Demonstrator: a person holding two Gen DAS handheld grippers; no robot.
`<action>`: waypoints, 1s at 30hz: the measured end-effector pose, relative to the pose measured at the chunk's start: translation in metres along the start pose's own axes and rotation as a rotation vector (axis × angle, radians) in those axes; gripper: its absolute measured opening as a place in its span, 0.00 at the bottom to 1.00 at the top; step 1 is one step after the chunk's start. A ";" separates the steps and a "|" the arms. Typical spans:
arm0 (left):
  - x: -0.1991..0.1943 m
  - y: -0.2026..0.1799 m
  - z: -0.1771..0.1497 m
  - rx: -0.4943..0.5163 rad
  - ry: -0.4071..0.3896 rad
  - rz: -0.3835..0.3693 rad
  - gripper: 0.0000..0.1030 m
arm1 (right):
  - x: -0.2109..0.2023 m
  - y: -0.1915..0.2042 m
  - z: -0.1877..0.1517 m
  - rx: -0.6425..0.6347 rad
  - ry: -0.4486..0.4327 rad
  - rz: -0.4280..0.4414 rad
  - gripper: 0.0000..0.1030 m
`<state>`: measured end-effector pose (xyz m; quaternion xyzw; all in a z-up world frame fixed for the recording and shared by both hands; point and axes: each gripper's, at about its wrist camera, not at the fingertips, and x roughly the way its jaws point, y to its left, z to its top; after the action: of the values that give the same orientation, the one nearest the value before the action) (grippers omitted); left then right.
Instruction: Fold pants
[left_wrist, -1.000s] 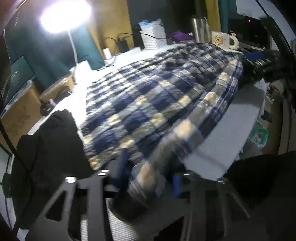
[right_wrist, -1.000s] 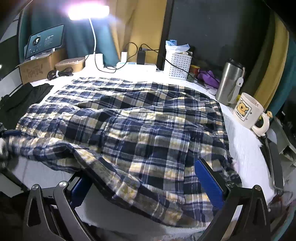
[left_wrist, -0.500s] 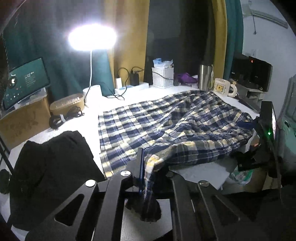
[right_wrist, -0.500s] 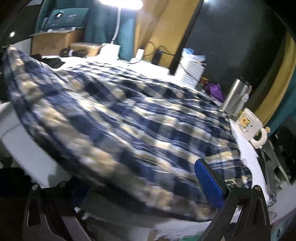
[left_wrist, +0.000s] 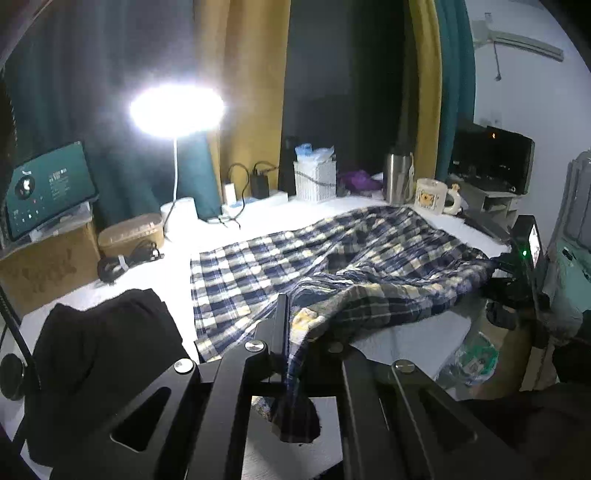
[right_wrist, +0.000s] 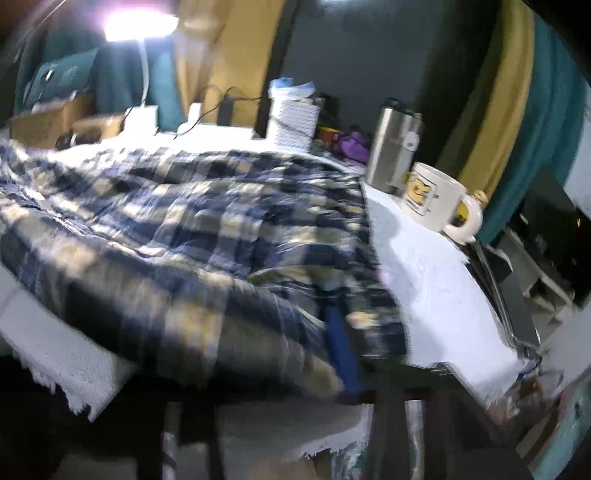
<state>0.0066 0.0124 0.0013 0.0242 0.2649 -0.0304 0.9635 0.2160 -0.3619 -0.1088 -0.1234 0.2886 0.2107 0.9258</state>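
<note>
Plaid pants (left_wrist: 332, 266) lie across the white table (left_wrist: 417, 332), long axis running lower left to upper right.
Left gripper (left_wrist: 295, 332) pinches their near corner; right gripper (right_wrist: 343, 332) is closing over the blurred hem. Mug (left_wrist: 430, 195), flask (left_wrist: 397, 177) and black garment (left_wrist: 99, 354) flank them.

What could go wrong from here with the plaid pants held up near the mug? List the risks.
1. The left gripper pinches only a small bunch of the plaid pants; the hem could slip out during the lift.
2. The right gripper is closing on cloth near the table edge; the blurred view hides how much it has caught, so the fold may go uneven.
3. The mug and steel tumbler stand beside the fabric; dragged cloth could tip them.
</note>
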 end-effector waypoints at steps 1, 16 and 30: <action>-0.002 -0.002 0.001 0.003 -0.008 -0.002 0.03 | -0.006 -0.008 0.001 0.043 -0.018 0.008 0.17; -0.039 -0.022 0.025 0.043 -0.108 -0.055 0.03 | -0.086 -0.037 0.031 0.104 -0.140 -0.081 0.10; -0.075 -0.039 0.045 0.075 -0.195 -0.060 0.03 | -0.135 -0.051 0.040 0.122 -0.226 -0.121 0.10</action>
<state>-0.0377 -0.0257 0.0777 0.0494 0.1693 -0.0713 0.9818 0.1583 -0.4358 0.0082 -0.0594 0.1869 0.1491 0.9692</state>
